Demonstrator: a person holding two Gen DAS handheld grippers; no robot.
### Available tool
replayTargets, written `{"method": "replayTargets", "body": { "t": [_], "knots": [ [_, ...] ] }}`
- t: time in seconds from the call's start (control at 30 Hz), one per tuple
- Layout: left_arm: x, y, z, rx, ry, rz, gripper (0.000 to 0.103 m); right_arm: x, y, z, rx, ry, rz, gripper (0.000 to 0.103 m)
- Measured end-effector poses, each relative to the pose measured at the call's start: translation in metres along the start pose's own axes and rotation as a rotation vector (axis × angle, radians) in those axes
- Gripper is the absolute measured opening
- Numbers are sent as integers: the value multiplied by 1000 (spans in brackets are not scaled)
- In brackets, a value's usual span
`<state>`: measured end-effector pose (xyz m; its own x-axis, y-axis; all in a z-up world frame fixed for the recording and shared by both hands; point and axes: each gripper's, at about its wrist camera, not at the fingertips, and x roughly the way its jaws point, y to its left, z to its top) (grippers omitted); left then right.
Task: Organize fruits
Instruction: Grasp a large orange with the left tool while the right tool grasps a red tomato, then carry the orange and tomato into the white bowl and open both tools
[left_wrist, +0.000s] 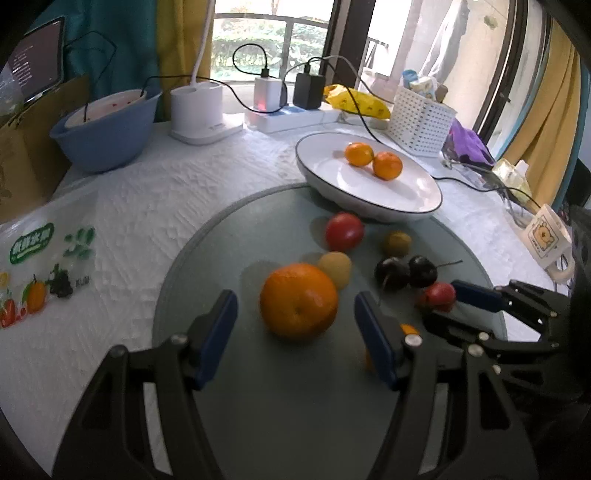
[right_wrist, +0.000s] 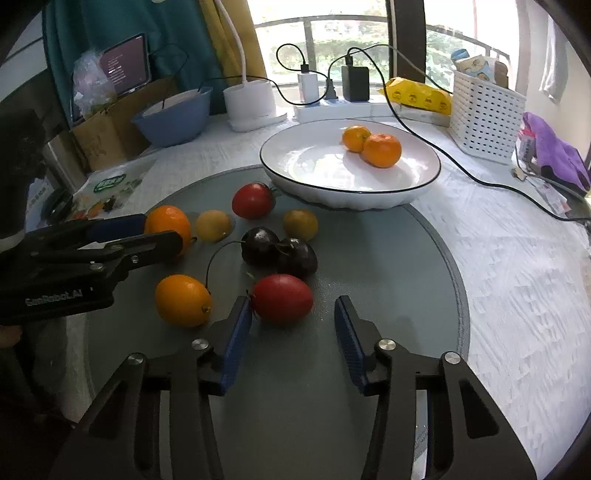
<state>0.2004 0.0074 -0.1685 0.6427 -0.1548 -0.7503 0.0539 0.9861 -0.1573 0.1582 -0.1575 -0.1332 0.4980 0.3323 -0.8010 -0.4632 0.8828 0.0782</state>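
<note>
left claw (left_wrist: 295, 328) flanks orange (left_wrist: 298, 300) | right claw (right_wrist: 291, 332) flanks tomato (right_wrist: 282, 298) (unclamped)

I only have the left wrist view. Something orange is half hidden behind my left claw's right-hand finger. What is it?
Observer: A small oval orange fruit. It lies on the glass disc, apart from the red tomato.
Operator: Is the right claw gripping that tomato?
Observer: No. The right claw is open around it. One pad is right at the tomato's side and the other stands clear of it.
</note>
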Motion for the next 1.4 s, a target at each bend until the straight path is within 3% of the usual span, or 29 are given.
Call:
{"method": "replayTargets", "body": {
  "t": [0.13, 0.2, 0.27, 0.87, 1.4],
  "knots": [
    [4, 0, 1, 13, -1, -7, 64, 2, 2, 2, -9, 1, 6, 44],
    [6, -1, 1, 22, 8, -3, 49, 3, 2, 3, -11, 2, 19, 35],
    [7, -3, 1, 33, 9, -7, 46, 3, 2, 3, -14, 3, 19, 35],
    [-8, -24, 9, 86, -18, -5, 46, -18, -20, 2, 24, -50, 1, 35],
    [-2, -48, 38, 134, -29, -3, 46, -23, -48, 21, 51, -100, 11, 35]
  ]
}}
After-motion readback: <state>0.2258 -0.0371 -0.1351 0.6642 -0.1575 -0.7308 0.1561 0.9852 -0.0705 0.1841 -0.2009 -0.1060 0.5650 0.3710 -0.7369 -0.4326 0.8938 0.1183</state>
